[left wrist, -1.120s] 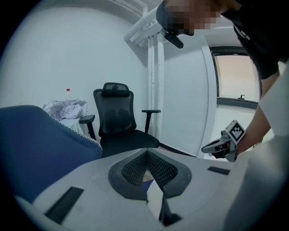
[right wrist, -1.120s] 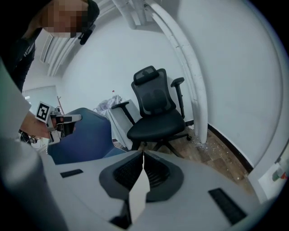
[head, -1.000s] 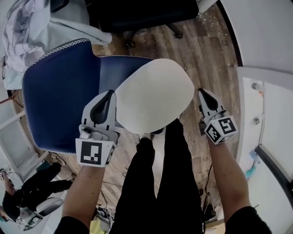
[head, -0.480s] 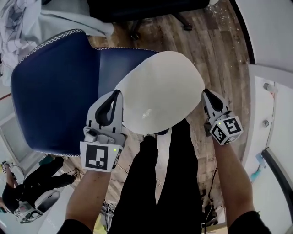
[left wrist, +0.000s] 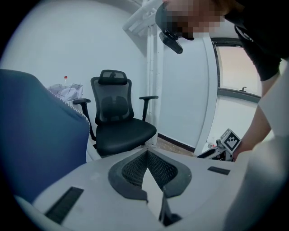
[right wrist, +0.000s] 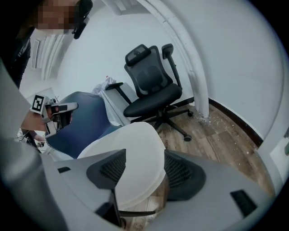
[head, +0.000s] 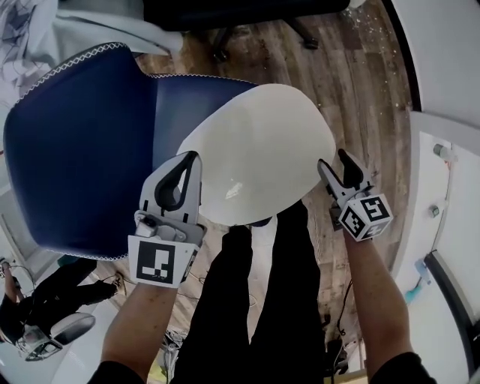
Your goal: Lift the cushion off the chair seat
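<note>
A white oval cushion (head: 255,150) hangs over the front of the dark blue chair seat (head: 82,150); I cannot tell whether it rests on it. My left gripper (head: 184,161) is shut on the cushion's left edge, and a pale sliver shows between its closed jaws in the left gripper view (left wrist: 146,155). My right gripper (head: 334,166) is at the cushion's right edge with its jaws opening. In the right gripper view the cushion (right wrist: 131,162) lies between the jaws of that gripper (right wrist: 143,155), with floor showing beside the right pad.
A black office chair (head: 225,15) stands beyond the blue chair on the wood floor (head: 352,82). White panels (head: 450,187) line the right side. The person's black trouser legs (head: 255,300) are right below the cushion. Crumpled cloth (head: 22,30) lies at the top left.
Both grippers and the cushion have sunk toward the blue seat. The right gripper's jaws, pinched on the cushion's edge before, now stand apart.
</note>
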Available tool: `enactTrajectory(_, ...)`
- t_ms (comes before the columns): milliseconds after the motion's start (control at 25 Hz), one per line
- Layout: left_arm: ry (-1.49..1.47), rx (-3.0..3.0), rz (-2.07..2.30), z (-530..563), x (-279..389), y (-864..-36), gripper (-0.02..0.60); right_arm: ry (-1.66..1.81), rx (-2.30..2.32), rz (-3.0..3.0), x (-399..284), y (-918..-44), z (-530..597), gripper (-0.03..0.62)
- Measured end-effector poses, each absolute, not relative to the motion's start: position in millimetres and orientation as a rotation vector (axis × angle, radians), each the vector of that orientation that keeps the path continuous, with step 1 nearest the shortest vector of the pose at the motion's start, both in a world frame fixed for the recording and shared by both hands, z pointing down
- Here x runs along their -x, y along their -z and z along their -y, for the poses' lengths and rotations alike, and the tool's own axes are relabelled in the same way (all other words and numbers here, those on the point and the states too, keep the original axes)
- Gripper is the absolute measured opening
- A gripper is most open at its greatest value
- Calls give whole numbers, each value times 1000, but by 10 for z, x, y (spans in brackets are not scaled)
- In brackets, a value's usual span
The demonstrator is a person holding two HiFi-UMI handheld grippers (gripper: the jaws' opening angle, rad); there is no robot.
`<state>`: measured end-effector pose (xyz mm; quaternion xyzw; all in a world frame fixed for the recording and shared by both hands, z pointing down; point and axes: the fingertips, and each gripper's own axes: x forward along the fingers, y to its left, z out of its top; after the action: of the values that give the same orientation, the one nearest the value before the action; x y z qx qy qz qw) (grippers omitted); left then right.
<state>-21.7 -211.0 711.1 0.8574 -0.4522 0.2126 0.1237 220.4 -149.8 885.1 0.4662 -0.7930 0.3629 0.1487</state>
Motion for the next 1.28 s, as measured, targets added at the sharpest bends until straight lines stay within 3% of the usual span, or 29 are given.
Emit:
enactTrajectory(520,-698,-2501,1276,2042,214,-7332,5,-1210,-1308,2230,-2229,-9257,1607,366)
enactTrajectory(960,-705,-2462,1262,2003,254,-7442,5,-1365,-1202,2254,-2046,-9370,1552,364)
enactTrajectory(1120,-691,-2455,1273,2038,265,-7381,5,-1381,-1253,2267,-2103,-9249,1575,190)
enactTrajectory(1280,-688,-2476,1288,2087,298,-7264,5,-1379,-1286,2287,-2119,-9066,1592,111)
